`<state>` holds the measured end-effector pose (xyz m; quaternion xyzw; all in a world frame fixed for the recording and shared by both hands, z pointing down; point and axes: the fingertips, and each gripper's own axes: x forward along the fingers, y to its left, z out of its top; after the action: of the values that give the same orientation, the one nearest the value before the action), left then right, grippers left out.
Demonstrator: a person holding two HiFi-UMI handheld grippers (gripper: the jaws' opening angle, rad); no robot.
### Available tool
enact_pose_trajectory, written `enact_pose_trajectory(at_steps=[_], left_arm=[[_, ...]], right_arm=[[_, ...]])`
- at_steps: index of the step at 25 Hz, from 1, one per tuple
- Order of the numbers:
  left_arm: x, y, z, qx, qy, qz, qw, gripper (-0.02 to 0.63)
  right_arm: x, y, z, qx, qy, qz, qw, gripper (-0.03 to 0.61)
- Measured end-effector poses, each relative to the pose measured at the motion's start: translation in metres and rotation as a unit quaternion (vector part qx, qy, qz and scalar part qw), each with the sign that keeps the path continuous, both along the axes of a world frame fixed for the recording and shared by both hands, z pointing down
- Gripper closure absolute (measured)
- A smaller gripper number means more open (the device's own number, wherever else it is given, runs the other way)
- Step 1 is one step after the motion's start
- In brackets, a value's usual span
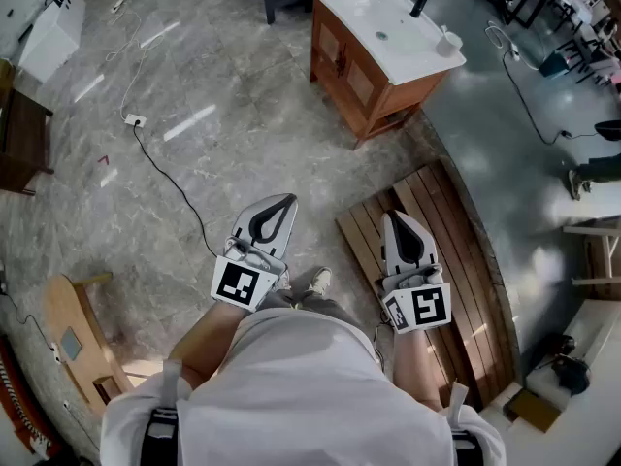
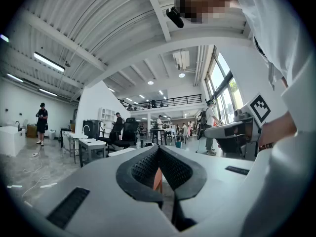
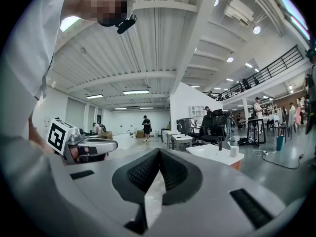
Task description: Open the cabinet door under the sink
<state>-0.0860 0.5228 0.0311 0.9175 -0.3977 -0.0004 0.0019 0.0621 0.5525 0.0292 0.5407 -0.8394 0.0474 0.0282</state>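
Cabinet door (image 1: 342, 58), the wooden one under the white sink (image 1: 386, 19), looked shut. It stood well apart from both grippers, across the grey floor (image 1: 194, 115).

The jaws of the left gripper (image 1: 282, 208) were pressed together at the tips, with nothing between them. The jaws of the right gripper (image 1: 399, 223) were pressed together too, and they held nothing. That made sense, since nothing was near enough to grab.

Both grippers were held level, side by side, close in front of the person's body. Both pointed toward the sink. It looked like a way to carry them while walking up, not a way to reach.

In the right gripper view the sink showed past the jaws, a little to the right. A black tap (image 3: 220, 143) and a small white cup (image 3: 234, 151) stood on top of it.

Under the right gripper a wooden slat board (image 1: 441, 260) lay on the floor. A black cable (image 1: 170, 178) ran over the floor on the left. One shoe (image 1: 318, 281) showed between the grippers.

The task had likely not started. The person would need to step closer, then open one pair of jaws to catch the door's knob or edge. No view showed the knob well enough to tell which.
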Motion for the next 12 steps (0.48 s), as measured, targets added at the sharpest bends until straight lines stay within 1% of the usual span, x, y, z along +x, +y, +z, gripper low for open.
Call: enact_pose_trajectory(at_steps=[7,10,12], left_arm=[[-0.0004,0.0041,0.0013,0.0,0.001,-0.002,1.0,0.598],[0.0025,0.0034,0.0023,-0.001,0.0,-0.004,1.0,0.598],[0.0065,0.0024,0.0028,0.0,-0.001,-0.006,1.0,0.598]], right_arm=[[-0.0034,0.0022,0.0031,-0.005,-0.003,-0.005,1.0,0.548],[0.0003,0.0004,0.0031,-0.005,-0.027,-0.007,1.0,0.548],[0.0031,-0.0019,0.0037,-0.005,-0.031,-0.012,0.999,0.546]])
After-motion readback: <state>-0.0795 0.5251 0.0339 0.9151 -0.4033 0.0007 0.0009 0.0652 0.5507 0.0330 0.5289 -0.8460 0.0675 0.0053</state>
